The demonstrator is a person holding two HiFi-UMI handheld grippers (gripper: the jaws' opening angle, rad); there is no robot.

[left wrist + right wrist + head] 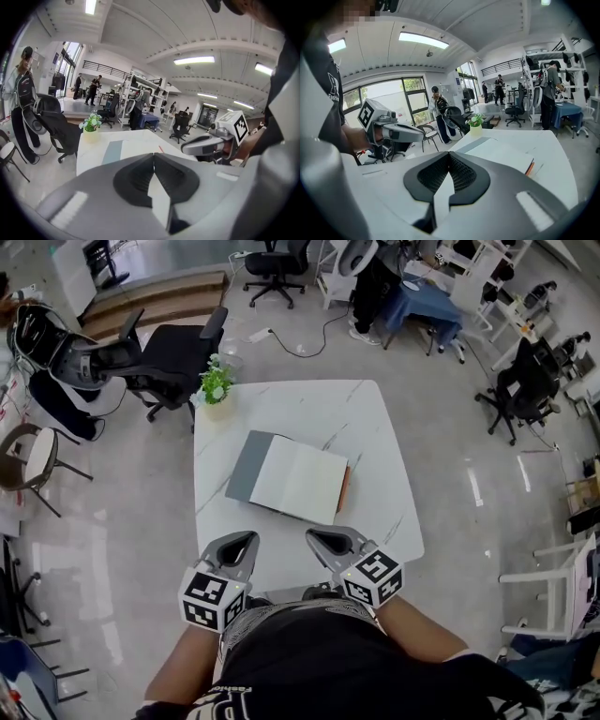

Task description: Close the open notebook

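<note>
With the left gripper [246, 542] and right gripper [317, 540] both pinched shut and empty, a tip could shove the open grey-covered notebook [295, 479] across the white marble table [375, 427] instead of lifting its cover.

Open workshop with a glossy pale floor [141, 484], a white marble-patterned table [309, 409], black office chairs [178, 357], ceiling strip lights [193, 60] and large windows [389, 95].
</note>
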